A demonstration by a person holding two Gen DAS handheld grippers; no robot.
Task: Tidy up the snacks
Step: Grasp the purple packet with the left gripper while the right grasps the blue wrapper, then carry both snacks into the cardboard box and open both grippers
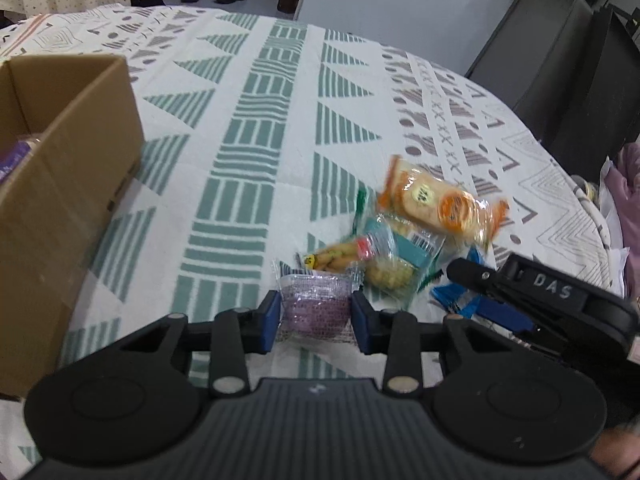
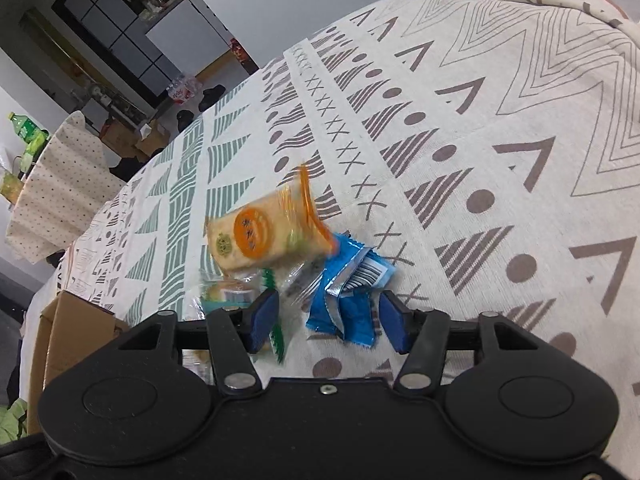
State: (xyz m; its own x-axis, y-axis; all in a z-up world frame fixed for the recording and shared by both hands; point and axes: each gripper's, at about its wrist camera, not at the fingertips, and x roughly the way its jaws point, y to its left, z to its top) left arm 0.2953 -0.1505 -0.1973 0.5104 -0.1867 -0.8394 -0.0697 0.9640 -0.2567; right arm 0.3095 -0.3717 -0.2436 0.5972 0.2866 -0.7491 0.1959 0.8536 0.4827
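Note:
A small pile of snack packets lies on the patterned tablecloth [image 1: 260,128]. My left gripper [image 1: 317,320] has its blue pads against both sides of a purple snack packet [image 1: 316,304] at the near edge of the pile. Behind it lie a yellow snack [image 1: 340,256], a teal packet [image 1: 404,252] and an orange cracker packet [image 1: 436,200]. My right gripper [image 2: 330,320] stands open around a crumpled blue packet [image 2: 348,304]; its left pad is clear of the wrapper. The orange cracker packet [image 2: 260,236] rests just beyond it.
An open cardboard box [image 1: 60,200] stands on the table at the left, with something purple [image 1: 16,156] inside. Black chairs [image 1: 580,80] stand past the table's right edge. The box corner [image 2: 72,320] shows at the lower left of the right wrist view.

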